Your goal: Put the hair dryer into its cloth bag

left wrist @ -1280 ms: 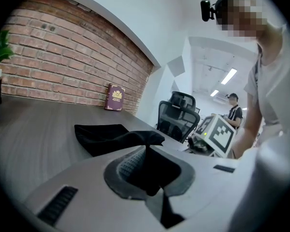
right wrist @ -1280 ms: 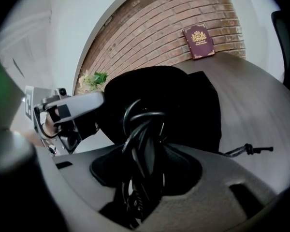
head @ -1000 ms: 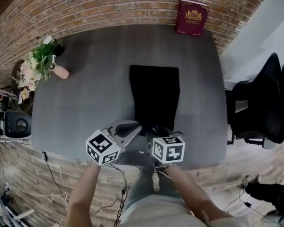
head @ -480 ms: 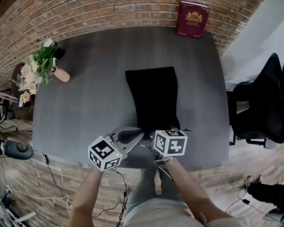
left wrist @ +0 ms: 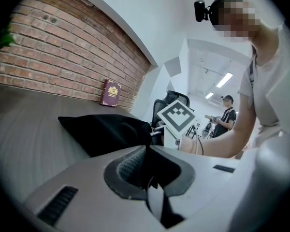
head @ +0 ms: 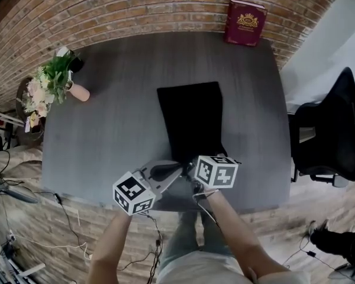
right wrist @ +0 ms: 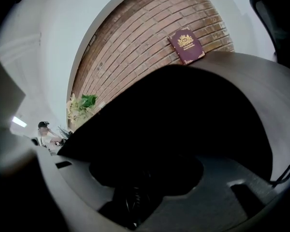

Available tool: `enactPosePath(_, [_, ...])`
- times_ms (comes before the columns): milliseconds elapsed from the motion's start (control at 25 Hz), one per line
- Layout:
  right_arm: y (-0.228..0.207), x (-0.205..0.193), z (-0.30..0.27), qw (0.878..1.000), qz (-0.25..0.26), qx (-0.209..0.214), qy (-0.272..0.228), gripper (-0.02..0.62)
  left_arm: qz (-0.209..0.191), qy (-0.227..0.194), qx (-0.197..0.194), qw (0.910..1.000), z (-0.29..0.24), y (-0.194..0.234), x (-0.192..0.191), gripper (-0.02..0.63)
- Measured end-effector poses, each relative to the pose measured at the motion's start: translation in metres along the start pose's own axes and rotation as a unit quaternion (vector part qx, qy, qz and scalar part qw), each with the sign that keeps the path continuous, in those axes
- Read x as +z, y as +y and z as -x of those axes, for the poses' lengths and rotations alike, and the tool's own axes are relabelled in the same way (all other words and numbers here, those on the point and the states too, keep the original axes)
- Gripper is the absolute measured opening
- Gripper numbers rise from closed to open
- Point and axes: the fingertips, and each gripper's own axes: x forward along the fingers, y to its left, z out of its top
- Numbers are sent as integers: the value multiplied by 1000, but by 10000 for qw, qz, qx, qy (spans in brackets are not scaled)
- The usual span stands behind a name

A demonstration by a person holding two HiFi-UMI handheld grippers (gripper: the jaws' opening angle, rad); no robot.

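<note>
The black cloth bag (head: 189, 117) lies lengthwise in the middle of the grey table (head: 106, 129), its near end bunched at both grippers. No hair dryer shows in the open. My left gripper (head: 178, 167) is shut on the bag's near edge; in the left gripper view the black fabric (left wrist: 101, 132) runs into the closed jaws (left wrist: 146, 151). My right gripper (head: 195, 160) is at the same end, its jaws just opening. The bag (right wrist: 174, 115) fills the right gripper view, and dark cloth and a coiled cord sit in the gap (right wrist: 133, 192). Whether the pads press is unclear.
A dark red book (head: 244, 21) leans against the brick wall at the table's far right. A vase of flowers (head: 53, 81) stands at the far left corner. A black office chair (head: 325, 141) is to the right of the table. Cables lie on the floor at the left.
My right gripper has shifted a little to the right and away from me. The bag's far end has swung slightly left. The left gripper has hardly moved.
</note>
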Motion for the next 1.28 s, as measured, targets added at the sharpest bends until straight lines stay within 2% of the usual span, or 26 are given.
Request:
enactPosePath(240, [0, 9, -10, 9999, -50, 71, -103, 186, 123, -114, 5, 9999, 1, 4, 1, 20])
enactPosePath(400, [-3, 20, -13, 9990, -260, 205, -293, 186, 142, -133, -22, 9998, 3, 4, 2, 20])
enactPosePath(720, [-7, 33, -22, 9969, -460, 168, -619, 184, 218, -144, 46, 9996, 3, 12, 1, 20])
enactPosePath(1040, [-7, 38, -26, 9982, 108, 63, -578, 203, 319, -153, 190, 9992, 0, 22, -4, 20])
enactPosePath(1280, [4, 38, -21, 9967, 541, 85, -597, 245, 413, -201, 346, 9983, 1, 27, -9, 20])
